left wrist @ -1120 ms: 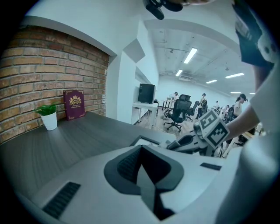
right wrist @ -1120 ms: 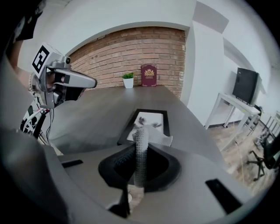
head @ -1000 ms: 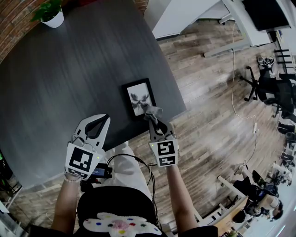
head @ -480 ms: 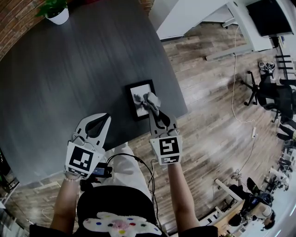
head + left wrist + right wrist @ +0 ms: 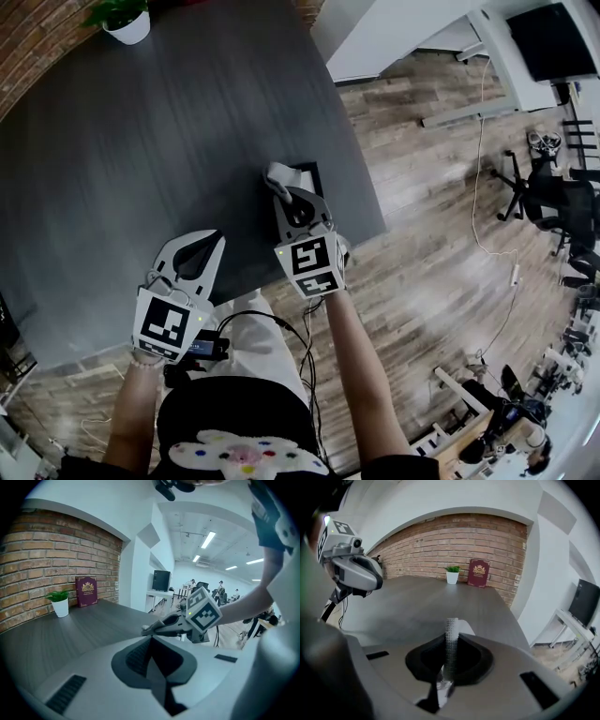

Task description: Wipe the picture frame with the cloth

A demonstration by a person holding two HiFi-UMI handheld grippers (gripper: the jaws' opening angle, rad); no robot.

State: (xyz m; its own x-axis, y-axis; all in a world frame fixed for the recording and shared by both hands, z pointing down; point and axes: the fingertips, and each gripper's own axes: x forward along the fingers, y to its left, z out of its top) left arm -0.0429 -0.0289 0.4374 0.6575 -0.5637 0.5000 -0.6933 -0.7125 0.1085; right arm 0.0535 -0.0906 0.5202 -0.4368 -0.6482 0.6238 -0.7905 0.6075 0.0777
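Hidden: the picture frame [image 5: 315, 172] lies mostly under the right gripper [image 5: 286, 192]; only a dark corner and a strip of edge show in the head view, and the picture itself cannot be made out.
Cut off: the person's forearms run out of the bottom of the head view.
Hard to make out: the far room in the left gripper view is blurred; people and desks there cannot be told in detail.
Containers: a white pot [image 5: 131, 26] stands at the table's far corner with a green plant [image 5: 452, 568] in it; a red book [image 5: 479, 580] leans upright on the brick wall [image 5: 426, 550] just beside it.
Cloth: the grey cloth [image 5: 279, 172] is a knobbly, bunched strip standing up between the jaws [image 5: 451, 637], its free end over the frame.
Frame location: near the right edge of the dark table [image 5: 141, 141], close to the person.
Right gripper jaws: pressed together, pinching the cloth.
Left gripper: the left gripper [image 5: 211, 242] is above the near table edge, well apart from the frame.
Left gripper jaws: closed on each other, nothing between them.
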